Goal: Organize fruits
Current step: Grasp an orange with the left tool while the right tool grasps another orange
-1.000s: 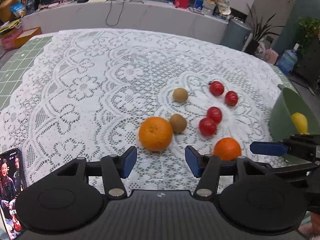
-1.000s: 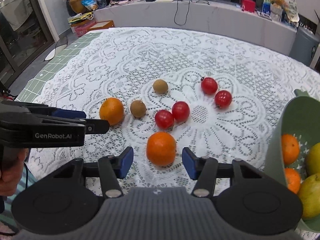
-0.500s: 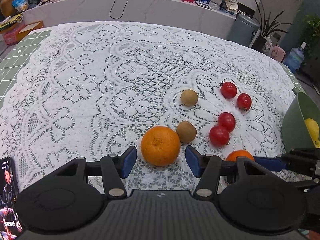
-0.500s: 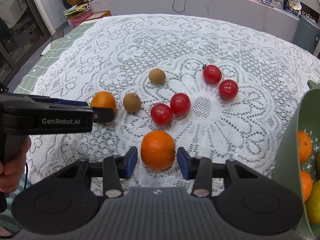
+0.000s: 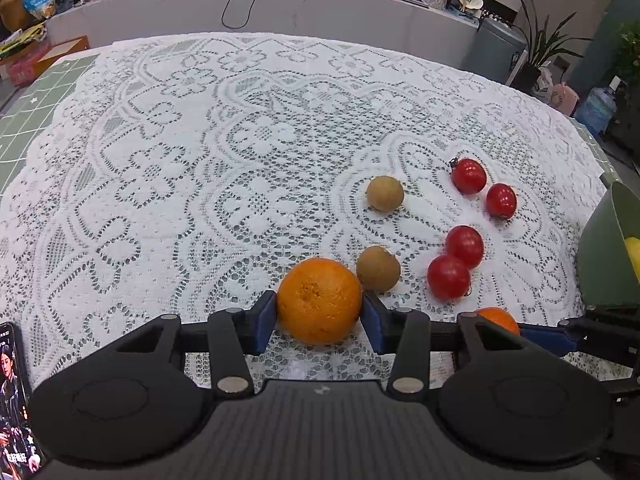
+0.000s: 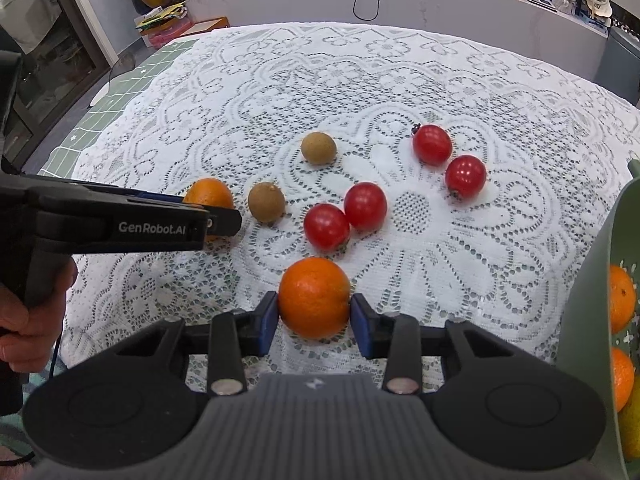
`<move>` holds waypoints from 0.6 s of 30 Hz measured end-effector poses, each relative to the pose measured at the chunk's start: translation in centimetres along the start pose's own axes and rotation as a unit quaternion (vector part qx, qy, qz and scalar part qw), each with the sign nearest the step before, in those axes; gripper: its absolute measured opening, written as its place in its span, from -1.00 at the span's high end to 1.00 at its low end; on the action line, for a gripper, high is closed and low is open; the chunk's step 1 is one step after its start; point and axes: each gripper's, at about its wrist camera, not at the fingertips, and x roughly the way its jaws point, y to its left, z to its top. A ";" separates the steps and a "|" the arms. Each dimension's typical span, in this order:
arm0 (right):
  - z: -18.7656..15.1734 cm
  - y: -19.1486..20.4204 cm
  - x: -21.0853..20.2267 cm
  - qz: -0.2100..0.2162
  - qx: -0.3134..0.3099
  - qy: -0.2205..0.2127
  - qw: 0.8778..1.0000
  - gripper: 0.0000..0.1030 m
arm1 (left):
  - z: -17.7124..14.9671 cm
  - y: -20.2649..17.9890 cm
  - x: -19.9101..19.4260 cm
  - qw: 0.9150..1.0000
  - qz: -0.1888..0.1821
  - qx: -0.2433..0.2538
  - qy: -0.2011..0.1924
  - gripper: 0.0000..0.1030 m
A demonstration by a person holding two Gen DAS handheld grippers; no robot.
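Note:
My left gripper [image 5: 319,316] is shut on a large orange [image 5: 319,300] that rests on the lace cloth. My right gripper [image 6: 315,316] is shut on a smaller orange [image 6: 315,297], also on the cloth; that orange shows partly in the left wrist view [image 5: 496,318]. Two brown kiwis [image 5: 378,268] [image 5: 385,193] and several red tomatoes [image 5: 449,277] lie just beyond. A green colander [image 6: 592,308] at the right holds oranges [image 6: 621,298] and yellow fruit. The left gripper and its orange [image 6: 209,196] show at the left in the right wrist view.
A phone [image 5: 14,400] lies at the near left table edge. The white lace cloth [image 5: 240,140] covers a green grid mat [image 5: 36,104]. A counter with boxes and cables runs behind the table, plants and a water bottle [image 5: 596,110] at the far right.
Both grippers moved forward around their oranges and closed on them; earlier the jaws stood open short of the fruit.

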 end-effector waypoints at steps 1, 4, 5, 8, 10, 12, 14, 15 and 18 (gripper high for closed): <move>0.0 0.0 0.0 0.000 -0.001 0.000 1.000 0.30 | 0.1 0.0 0.0 1.000 0.001 -0.001 0.001 0.01; 0.0 -0.1 -0.1 0.002 0.000 0.001 1.000 0.31 | 0.1 -0.2 -0.1 1.000 0.005 0.000 0.004 0.02; -0.1 -0.1 -0.1 0.002 0.000 0.001 1.000 0.31 | 0.1 -0.2 -0.1 1.000 0.005 0.001 0.005 0.02; -0.2 -0.2 -0.4 0.004 0.002 0.000 1.000 0.31 | -0.1 -0.4 -0.6 1.000 0.003 0.003 0.005 0.02; -0.4 -0.3 -0.6 0.004 0.003 -0.002 1.000 0.31 | -0.4 -0.6 -1.1 1.000 0.003 0.005 0.003 0.02; -0.5 -0.3 -0.9 0.005 0.003 -0.007 1.000 0.31 | -0.6 -0.8 -1.5 1.000 0.002 0.006 0.003 0.02; -0.6 -0.4 -1.4 0.006 0.002 -0.013 1.000 0.31 | -0.8 -1.0 -2.0 1.000 0.000 0.006 0.003 0.02; -0.7 -0.4 -1.6 0.006 0.001 -0.016 1.000 0.31 | -0.9 -1.2 -2.3 1.000 -0.002 0.008 0.002 0.02; -0.9 -0.3 -2.4 0.006 -0.002 -0.026 1.000 0.32 | -1.1 -1.8 -3.2 1.000 -0.005 0.014 -0.005 0.02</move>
